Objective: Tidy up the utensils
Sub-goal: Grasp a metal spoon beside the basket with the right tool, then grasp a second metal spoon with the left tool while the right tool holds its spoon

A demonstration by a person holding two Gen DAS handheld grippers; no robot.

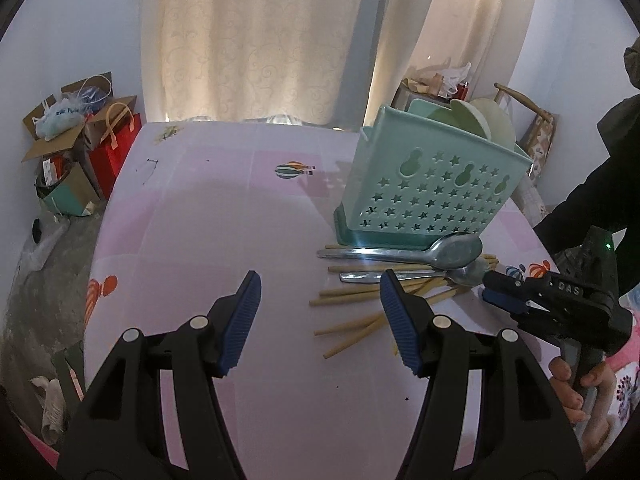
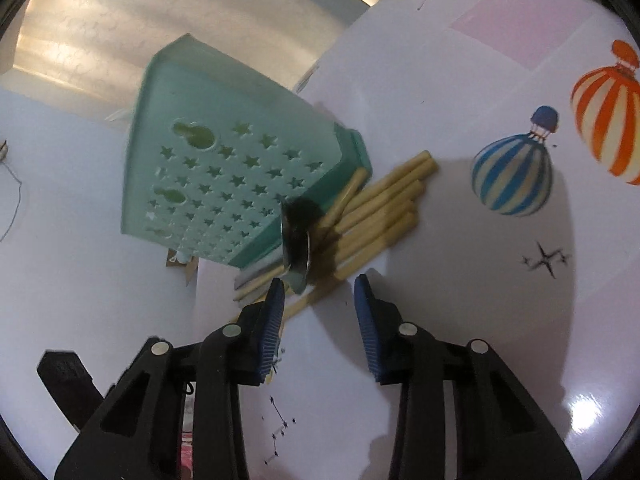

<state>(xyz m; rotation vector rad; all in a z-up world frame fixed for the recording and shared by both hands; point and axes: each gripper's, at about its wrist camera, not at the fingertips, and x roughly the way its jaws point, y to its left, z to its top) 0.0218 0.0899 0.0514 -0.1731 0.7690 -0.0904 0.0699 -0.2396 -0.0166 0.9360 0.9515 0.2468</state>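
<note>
A mint-green utensil holder with star-shaped holes stands on the pink balloon-print table. In front of it lie two metal spoons across a scatter of bamboo chopsticks. My left gripper hovers open over bare table just left of the pile, with its right finger in front of the chopsticks. My right gripper is open and empty and points at the pile. A spoon's bowl lies just ahead of its left finger, on the chopsticks beside the holder. From the left wrist view, the right gripper sits at the spoons' bowl end.
Pale plates stand inside the holder. A person's hand grips the right tool's handle at the table's right edge. Cardboard boxes and red bags crowd the floor to the left. Curtains hang behind the table.
</note>
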